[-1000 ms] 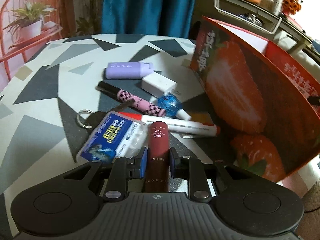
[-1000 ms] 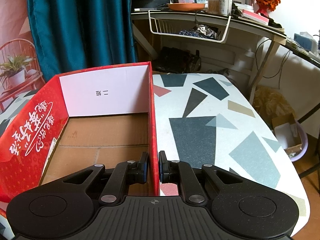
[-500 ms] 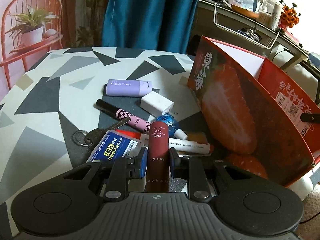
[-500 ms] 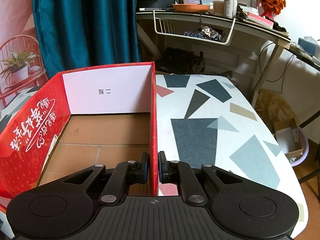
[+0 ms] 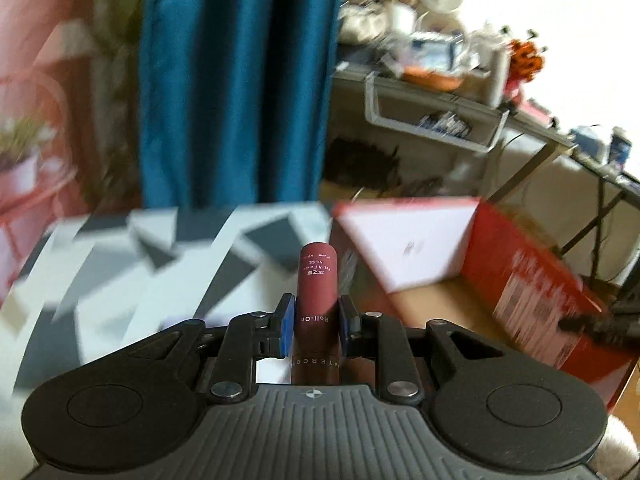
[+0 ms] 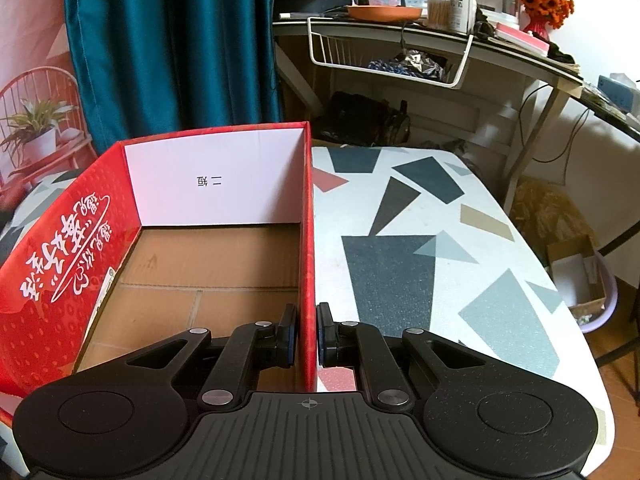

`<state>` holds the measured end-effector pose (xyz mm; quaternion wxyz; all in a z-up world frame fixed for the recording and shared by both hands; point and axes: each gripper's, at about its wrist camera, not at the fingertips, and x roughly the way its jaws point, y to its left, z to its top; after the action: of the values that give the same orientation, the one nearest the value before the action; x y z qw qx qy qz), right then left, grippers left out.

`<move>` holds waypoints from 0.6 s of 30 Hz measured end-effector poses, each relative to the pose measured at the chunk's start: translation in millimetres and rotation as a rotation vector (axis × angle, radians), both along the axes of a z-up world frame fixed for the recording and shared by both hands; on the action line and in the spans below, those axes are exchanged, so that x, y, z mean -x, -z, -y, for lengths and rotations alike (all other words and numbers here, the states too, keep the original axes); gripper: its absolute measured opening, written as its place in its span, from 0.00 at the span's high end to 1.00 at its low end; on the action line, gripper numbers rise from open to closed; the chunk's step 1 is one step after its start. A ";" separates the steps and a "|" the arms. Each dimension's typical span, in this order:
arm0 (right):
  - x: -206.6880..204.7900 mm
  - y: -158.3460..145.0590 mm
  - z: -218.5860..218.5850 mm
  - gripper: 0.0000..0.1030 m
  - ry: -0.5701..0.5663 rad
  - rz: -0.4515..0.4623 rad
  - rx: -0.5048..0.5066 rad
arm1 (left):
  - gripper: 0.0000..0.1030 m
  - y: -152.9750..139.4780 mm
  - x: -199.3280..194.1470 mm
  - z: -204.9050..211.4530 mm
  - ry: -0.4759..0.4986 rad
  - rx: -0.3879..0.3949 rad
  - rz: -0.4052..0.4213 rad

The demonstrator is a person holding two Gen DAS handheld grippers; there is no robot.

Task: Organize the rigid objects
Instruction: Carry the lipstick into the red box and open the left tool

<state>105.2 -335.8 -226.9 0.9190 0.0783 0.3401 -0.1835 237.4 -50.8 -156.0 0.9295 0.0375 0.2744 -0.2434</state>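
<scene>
My left gripper (image 5: 317, 318) is shut on a dark red roll-on tube (image 5: 318, 280) and holds it in the air, pointing forward above the patterned table (image 5: 120, 264), just left of the red strawberry box (image 5: 520, 276). The left wrist view is motion-blurred. My right gripper (image 6: 307, 330) is shut on the box's right wall (image 6: 307, 240), one finger inside and one outside. The box (image 6: 64, 264) has a bare cardboard floor (image 6: 208, 264) with nothing showing in it. The other small items on the table are out of view.
The patterned table (image 6: 420, 256) extends right of the box to its rounded edge. Behind stand a blue curtain (image 6: 168, 48), a cluttered desk with a wire basket (image 6: 388, 56), and a red chair with a plant (image 6: 36, 128). A tub with cardboard (image 6: 580, 280) sits on the floor right.
My left gripper has lifted the roll-on tube off the pile and swung up and right toward the box; the other items dropped out of view. The right gripper keeps its hold on the box wall.
</scene>
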 end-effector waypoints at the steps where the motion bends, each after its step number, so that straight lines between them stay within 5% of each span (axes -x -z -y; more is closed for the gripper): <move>1: 0.1 0.2 0.0 0.91 0.000 0.000 0.000 | 0.77 -4.2 -3.6 9.9 0.024 -0.001 0.012; 6: -0.1 0.3 -0.2 0.91 0.001 -0.001 -0.001 | 0.77 -11.6 -12.1 60.1 0.153 -0.049 0.058; 18: -0.2 0.9 -0.4 0.91 -0.001 0.002 -0.004 | 0.77 34.7 -24.0 111.9 0.268 -0.211 -0.043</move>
<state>105.4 -335.3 -227.8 0.9193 0.0802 0.3396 -0.1822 261.4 -162.7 -190.7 0.8736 0.1657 0.3107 -0.3359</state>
